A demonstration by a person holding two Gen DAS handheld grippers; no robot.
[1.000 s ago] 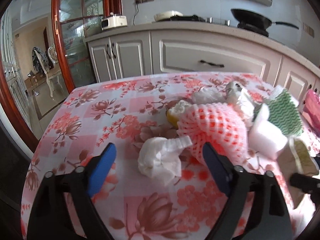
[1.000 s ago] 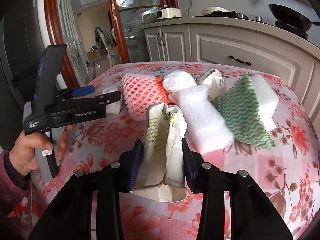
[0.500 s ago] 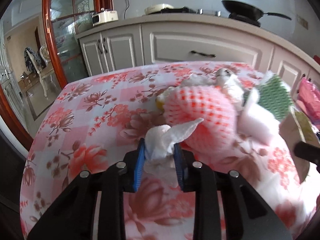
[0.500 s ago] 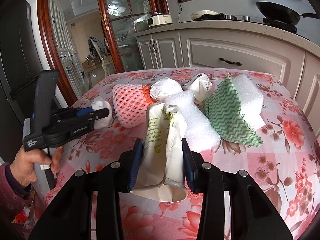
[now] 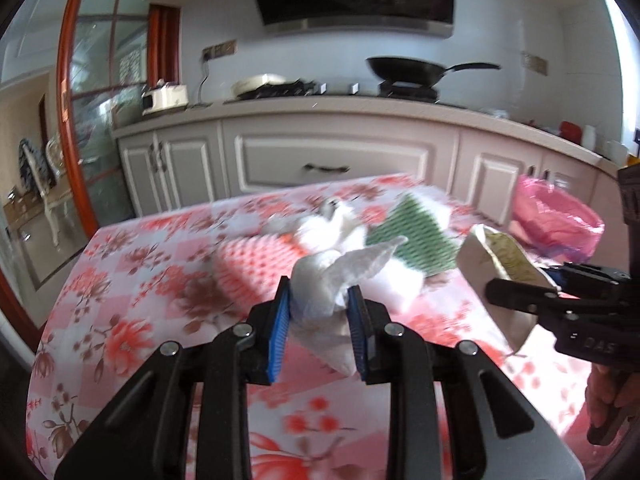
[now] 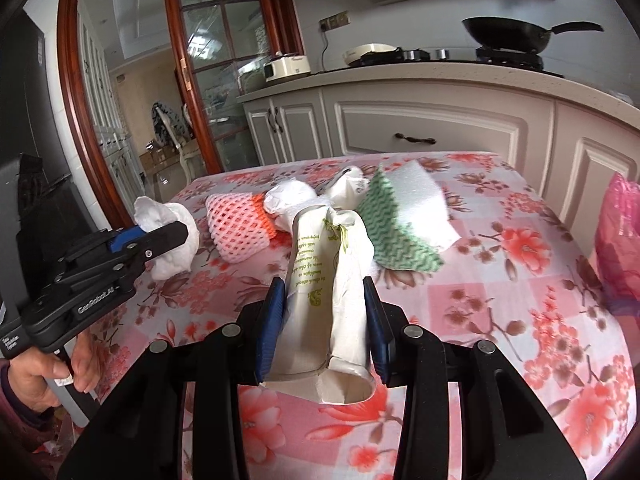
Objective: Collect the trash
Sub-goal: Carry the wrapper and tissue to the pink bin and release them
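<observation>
**Both grippers loaded, drop risk on the way to the bin**

Left wrist view: left gripper (image 5: 319, 322) is clamped on a crumpled tissue (image 5: 326, 288), lifted clear of the worktop (image 5: 120, 280). Only the lower wad sits between the pads; a loose tail sticks out up and to the right. My guess: soft paper can compress and slide out if the gripper swings hard, and the tail could snag the pink foam net (image 5: 252, 264) below it. The view is motion-blurred, so the contact edges are unclear. The pink bin bag (image 5: 556, 220) sits off the far right corner, near the right gripper (image 5: 520, 292); with both heading there, the two could clash.

Right wrist view: right gripper (image 6: 325, 324) is closed on a crushed paper bag (image 6: 328, 280), white with green print, squeezed mid-length, open end hanging toward the camera. It's limp, so it may fold or slip. Still on the worktop: the foam net, a white wad (image 6: 290, 200), a green wavy cloth (image 6: 394, 236) and a white foam block (image 6: 420, 204). The bin bag shows at the right edge.
</observation>
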